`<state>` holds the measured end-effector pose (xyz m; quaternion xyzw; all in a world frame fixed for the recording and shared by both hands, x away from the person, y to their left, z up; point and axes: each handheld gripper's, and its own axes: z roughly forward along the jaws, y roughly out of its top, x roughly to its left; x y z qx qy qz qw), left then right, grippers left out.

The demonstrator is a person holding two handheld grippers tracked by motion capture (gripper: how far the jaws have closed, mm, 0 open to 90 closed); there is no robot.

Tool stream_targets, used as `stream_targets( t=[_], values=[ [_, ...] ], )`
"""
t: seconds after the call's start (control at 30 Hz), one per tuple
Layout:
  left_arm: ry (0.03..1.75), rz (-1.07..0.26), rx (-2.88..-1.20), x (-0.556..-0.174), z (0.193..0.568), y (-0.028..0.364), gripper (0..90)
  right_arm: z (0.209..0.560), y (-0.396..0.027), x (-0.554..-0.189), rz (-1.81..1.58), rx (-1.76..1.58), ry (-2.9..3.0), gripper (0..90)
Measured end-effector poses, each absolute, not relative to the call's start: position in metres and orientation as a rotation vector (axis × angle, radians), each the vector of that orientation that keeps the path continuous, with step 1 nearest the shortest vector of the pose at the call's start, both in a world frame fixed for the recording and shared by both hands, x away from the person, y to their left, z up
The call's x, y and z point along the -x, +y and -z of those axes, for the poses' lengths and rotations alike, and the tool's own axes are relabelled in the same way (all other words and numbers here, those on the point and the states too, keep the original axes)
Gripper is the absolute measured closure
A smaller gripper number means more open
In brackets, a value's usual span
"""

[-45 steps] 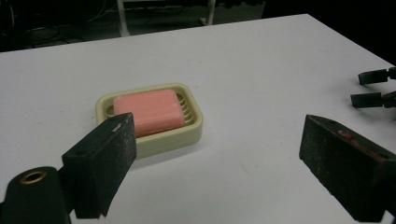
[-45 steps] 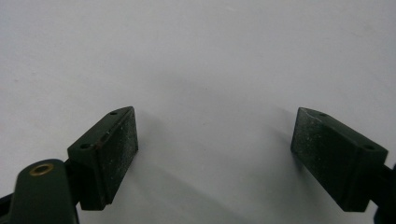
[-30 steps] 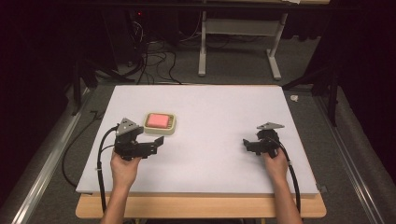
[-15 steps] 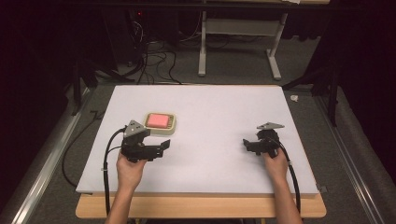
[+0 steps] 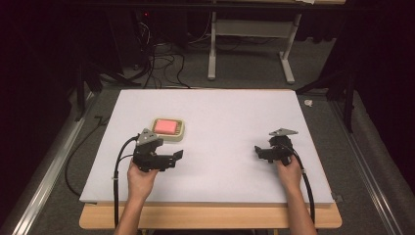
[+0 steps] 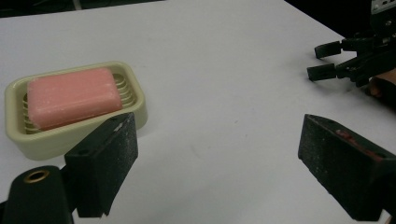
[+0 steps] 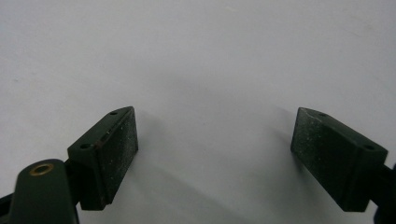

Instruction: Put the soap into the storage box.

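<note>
High view: a person's two hands each hold a tool over a white worktop point(image 5: 220, 122). The left tool point(image 5: 177, 157) hovers just near of a cream soap dish point(image 5: 168, 137), which sits on the left half of the worktop and carries a pink soap bar point(image 5: 165, 126). The right tool point(image 5: 258, 150) rests well apart from the dish, on the right half.

Left gripper view: the left tool's jaws stand wide apart and hold nothing. The dish point(image 6: 56, 140) lies to the left of the gap, its near rim just beyond the left jaw, so the opening points past it at bare worktop. The soap bar point(image 6: 70, 97) lies flat on the ribbed floor of the dish, tilted slightly to the rim. The right tool point(image 6: 322, 60) appears far off at upper right, jaws parted.

Right gripper view: the right tool's jaws are spread and empty above bare worktop point(image 7: 196, 56).

Judged step: approach and grasp of the soap or its dish by the left tool. To do it well, the tool should swing toward the dish until the bar sits centred between the jaws, then descend so the pads meet the bar's long sides squarely. Soap is likely slippery; a low, even, moderate grip limits squirting. The dish may slide; the right tool could steady it.
</note>
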<state>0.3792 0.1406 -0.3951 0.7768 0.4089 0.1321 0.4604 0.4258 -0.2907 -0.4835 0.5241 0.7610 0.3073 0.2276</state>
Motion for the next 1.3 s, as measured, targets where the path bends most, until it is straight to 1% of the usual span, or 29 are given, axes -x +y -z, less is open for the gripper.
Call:
stream_targets(
  t=[0.63, 0.8, 1.3],
  values=[
    [1.005, -0.318, -1.973, -0.386, 0.41, 0.128, 12.9, 0.484, -0.291, -0.426, -0.847, -1.444, 2.096, 15.5],
    [0.997, -0.273, -1.963, -0.388, 0.416, 0.124, 13.2, 0.484, -0.291, -0.426, -0.846, -1.444, 2.096, 15.5],
    [1.008, -0.256, -1.996, -0.393, 0.431, 0.112, 13.8, 0.484, -0.291, -0.426, -0.846, -1.443, 2.097, 15.5]
  ],
)
